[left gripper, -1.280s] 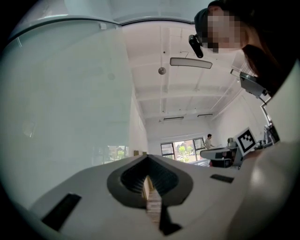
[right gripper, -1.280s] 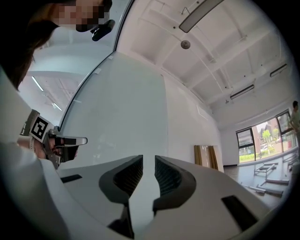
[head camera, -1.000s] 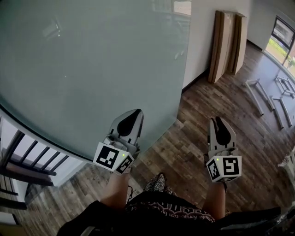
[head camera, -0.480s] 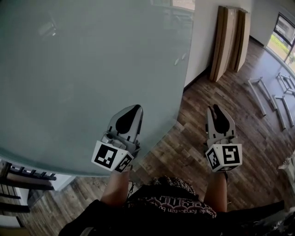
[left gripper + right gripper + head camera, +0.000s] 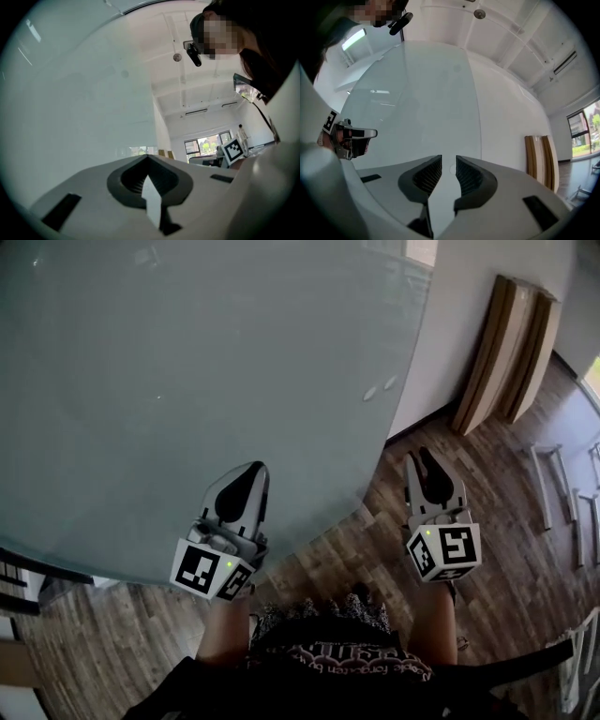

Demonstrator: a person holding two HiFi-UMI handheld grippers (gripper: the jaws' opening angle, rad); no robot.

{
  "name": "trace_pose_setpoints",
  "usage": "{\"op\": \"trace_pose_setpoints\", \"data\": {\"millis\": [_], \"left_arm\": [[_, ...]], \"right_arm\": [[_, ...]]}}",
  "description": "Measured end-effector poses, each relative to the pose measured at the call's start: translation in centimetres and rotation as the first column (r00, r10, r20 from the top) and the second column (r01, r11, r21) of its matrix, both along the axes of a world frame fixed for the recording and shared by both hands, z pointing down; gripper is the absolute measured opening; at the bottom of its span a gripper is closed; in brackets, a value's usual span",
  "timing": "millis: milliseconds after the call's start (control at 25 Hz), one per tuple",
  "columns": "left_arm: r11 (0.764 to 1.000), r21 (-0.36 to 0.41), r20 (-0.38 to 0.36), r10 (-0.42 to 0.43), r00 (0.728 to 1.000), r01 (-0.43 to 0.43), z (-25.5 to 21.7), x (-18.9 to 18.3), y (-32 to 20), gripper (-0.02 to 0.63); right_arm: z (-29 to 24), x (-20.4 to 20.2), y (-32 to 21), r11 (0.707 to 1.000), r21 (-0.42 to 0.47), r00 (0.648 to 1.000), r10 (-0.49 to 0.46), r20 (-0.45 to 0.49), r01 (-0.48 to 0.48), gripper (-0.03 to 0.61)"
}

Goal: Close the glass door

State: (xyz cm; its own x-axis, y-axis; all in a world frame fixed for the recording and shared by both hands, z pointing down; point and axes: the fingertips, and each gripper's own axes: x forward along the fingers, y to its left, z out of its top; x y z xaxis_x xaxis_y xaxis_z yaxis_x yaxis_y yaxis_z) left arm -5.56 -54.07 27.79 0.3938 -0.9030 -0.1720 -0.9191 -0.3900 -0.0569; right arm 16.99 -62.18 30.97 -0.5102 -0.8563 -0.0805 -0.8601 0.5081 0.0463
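The frosted glass door (image 5: 187, 362) fills the upper left of the head view, and its free edge runs down to the wood floor near the white wall. My left gripper (image 5: 246, 468) points at the glass, shut, with its tip close to or against the pane; contact cannot be told. In the left gripper view the left gripper (image 5: 147, 158) holds nothing. My right gripper (image 5: 419, 456) is past the door's edge, over the floor. Its jaws are opening, and in the right gripper view nothing lies between the jaws of the right gripper (image 5: 448, 161), which faces the glass door (image 5: 426, 98).
Wooden boards (image 5: 506, 343) lean against the white wall (image 5: 459, 306) at the upper right. Metal frames (image 5: 553, 493) lie on the wood floor (image 5: 375, 531) at the right. A dark railing (image 5: 11, 577) shows at the left edge, below the glass.
The glass now covers most of the railing at the left. Both grippers sit a little further left and higher in the head view, and the boards have shifted right.
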Motion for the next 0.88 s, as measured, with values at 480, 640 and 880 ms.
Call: {"op": "trace_pose_setpoints", "data": {"millis": [480, 640, 880], "left_arm": [[0.938, -0.059, 0.002, -0.343, 0.939, 0.342, 1.4, 0.3, -1.6, -0.014], [0.891, -0.070, 0.012, -0.450, 0.893, 0.449, 1.1, -0.9, 0.7, -0.014], [0.794, -0.084, 0.035, -0.602, 0.798, 0.602, 1.4, -3.6, 4.2, -0.014]], "right_arm": [[3.4, 0.1, -12.3, 0.978, -0.059, 0.977, -0.203, -0.060, 0.199, 0.124], [4.8, -1.4, -15.6, 0.968, -0.087, 0.966, -0.242, -0.092, 0.234, 0.135], [7.1, -4.6, -19.4, 0.954, -0.126, 0.950, -0.288, -0.119, 0.274, 0.141]]}}
